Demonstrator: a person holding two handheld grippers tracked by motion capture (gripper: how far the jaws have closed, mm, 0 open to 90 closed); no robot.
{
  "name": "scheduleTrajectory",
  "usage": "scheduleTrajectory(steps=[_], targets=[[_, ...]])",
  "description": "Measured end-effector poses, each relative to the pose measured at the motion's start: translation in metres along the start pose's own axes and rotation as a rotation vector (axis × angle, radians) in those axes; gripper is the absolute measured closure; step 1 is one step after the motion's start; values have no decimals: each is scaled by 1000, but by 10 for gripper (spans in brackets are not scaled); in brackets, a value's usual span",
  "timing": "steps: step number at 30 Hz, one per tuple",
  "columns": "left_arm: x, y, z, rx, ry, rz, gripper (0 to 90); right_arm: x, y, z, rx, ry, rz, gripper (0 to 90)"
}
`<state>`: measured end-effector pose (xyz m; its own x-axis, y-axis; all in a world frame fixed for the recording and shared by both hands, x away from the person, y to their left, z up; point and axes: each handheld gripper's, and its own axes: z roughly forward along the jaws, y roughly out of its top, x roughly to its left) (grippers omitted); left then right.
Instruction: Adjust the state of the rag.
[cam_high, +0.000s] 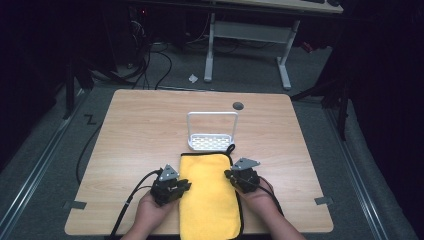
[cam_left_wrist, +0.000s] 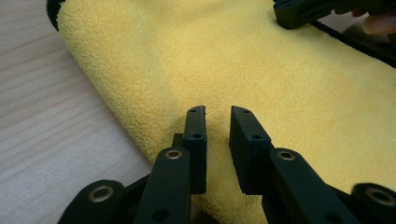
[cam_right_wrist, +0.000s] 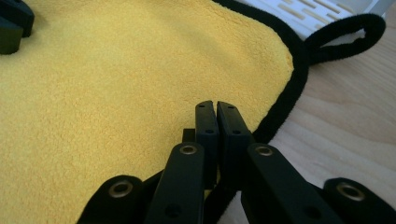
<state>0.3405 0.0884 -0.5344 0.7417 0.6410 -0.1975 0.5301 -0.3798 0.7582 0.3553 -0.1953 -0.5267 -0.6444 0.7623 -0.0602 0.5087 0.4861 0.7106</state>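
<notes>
A yellow towel with black trim lies folded lengthwise at the table's near middle. At its left folded edge, my left gripper is open. In the left gripper view, the left gripper has a narrow gap between its jaws and straddles the towel, whose pile shows in that gap. My right gripper sits at the towel's right hem. In the right gripper view, the right gripper has its jaws together over the black trim of the towel. No cloth shows between the tips.
A white slotted rack with a tall wire handle stands just beyond the towel. The towel's black hanging loop lies beside the rack. The wooden table has a round grey grommet at the back. Cables trail off the front left edge.
</notes>
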Motion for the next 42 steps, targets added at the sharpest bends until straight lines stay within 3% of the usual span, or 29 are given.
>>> scheduleTrajectory(steps=[4, 7, 10, 13, 16, 19, 21, 25, 30, 31, 36, 38, 42], targets=[[-8, -8, -6, 10, -43, 20, 764, 7, -11, -11, -4, 29, -13, 863], [-15, -13, -11, 25, -63, 59, 764, 12, -20, -21, -5, 53, -22, 854], [-18, -12, -12, 37, -72, 51, 761, 17, -27, -28, -7, 65, -25, 844], [-13, -10, -13, 34, -92, 16, 747, 18, -29, -29, -11, 67, -31, 835], [-3, -7, -18, -14, -44, -19, 659, 17, -28, -28, -13, 76, -22, 833], [15, 0, -20, -80, 9, -100, 568, 17, -29, -28, -15, 80, -27, 831], [25, 6, -16, -91, 31, -148, 501, 16, -28, -28, -12, 81, -31, 830], [35, 20, 2, -93, 51, -183, 445, 16, -28, -28, -14, 83, -32, 830], [40, 27, 17, -57, 64, -244, 552, 16, -29, -28, -18, 88, -31, 829], [40, 26, 20, -34, 69, -241, 588, 15, -29, -27, -19, 89, -33, 828], [34, 21, 22, -57, 75, -186, 750, 12, -28, -27, -28, 109, 7, 766], [34, 21, 23, -56, 72, -188, 767, 10, -27, -28, -51, 106, 23, 704], [34, 20, 22, -57, 74, -190, 767, 4, -17, -26, -98, 45, 65, 594]])
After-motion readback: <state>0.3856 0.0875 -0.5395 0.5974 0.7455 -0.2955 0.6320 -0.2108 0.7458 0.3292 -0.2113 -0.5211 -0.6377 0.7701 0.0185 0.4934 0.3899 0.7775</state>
